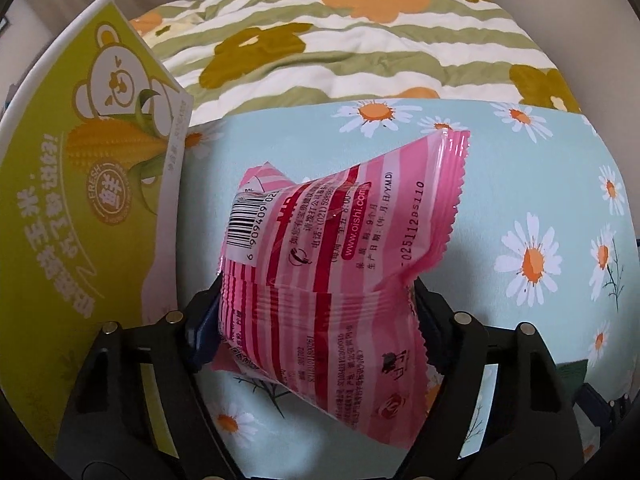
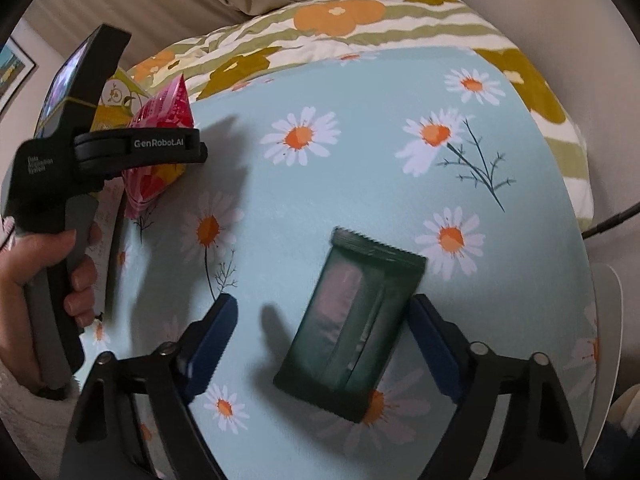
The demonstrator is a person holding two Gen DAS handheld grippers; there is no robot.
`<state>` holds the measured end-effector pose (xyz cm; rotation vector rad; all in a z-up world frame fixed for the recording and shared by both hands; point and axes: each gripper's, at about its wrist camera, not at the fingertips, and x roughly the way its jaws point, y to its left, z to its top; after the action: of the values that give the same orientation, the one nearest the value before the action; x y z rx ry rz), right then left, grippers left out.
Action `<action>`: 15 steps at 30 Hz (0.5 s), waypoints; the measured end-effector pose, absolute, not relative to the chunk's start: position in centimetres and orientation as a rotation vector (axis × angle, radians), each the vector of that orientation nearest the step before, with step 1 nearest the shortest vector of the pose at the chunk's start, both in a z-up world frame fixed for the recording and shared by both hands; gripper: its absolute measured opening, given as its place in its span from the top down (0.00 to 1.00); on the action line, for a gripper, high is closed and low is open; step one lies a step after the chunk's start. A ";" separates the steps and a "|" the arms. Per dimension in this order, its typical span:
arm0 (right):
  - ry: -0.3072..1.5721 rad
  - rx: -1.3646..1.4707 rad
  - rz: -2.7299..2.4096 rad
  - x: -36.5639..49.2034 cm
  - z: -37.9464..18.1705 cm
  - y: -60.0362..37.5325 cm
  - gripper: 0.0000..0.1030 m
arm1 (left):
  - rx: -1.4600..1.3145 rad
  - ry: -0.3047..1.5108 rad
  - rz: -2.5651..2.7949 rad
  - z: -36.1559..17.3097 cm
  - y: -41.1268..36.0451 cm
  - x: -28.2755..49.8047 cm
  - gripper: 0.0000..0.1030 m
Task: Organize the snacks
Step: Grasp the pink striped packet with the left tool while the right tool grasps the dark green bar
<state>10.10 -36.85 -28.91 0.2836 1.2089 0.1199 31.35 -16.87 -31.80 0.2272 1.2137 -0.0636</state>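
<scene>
A pink striped snack packet (image 1: 328,240) is pinched at its waist between the pads of my left gripper (image 1: 316,296), which is shut on it; the packet bulges above and below the grip. In the right wrist view the same pink packet (image 2: 164,108) sticks out above and below the left gripper (image 2: 176,148), held by a hand (image 2: 24,280). A dark green snack packet (image 2: 352,332) lies flat on the daisy cloth (image 2: 320,184) between the fingers of my right gripper (image 2: 322,308). The right pad is at its edge, the left pad stands clear of it.
A yellow-green carton (image 1: 92,184) printed with a bear and corn stands at the left, just beside the pink packet. Beyond the light blue daisy cloth (image 1: 520,200) lies a green-striped flowered quilt (image 1: 340,52). A white curved edge (image 2: 612,320) shows at the far right.
</scene>
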 end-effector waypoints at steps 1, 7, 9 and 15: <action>1.203 0.265 0.117 10.1 -28.9 -36.5 0.28 | 0.229 1.211 -0.067 -31.8 -16.8 31.3 0.29; 1.176 0.197 0.069 9.4 -28.9 -35.9 0.49 | 0.200 1.217 -0.116 -31.2 -16.7 30.3 0.38; 1.166 0.172 0.042 9.2 -28.9 -36.0 0.58 | 0.207 1.213 -0.129 -31.1 -16.9 29.8 0.39; 1.155 0.187 0.042 8.8 -28.8 -36.4 0.61 | 0.184 1.210 -0.158 -30.5 -17.1 28.0 0.39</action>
<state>8.84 -36.36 -28.79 0.1872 1.1549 0.0418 28.04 -17.12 -30.54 0.1836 1.2100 -0.1582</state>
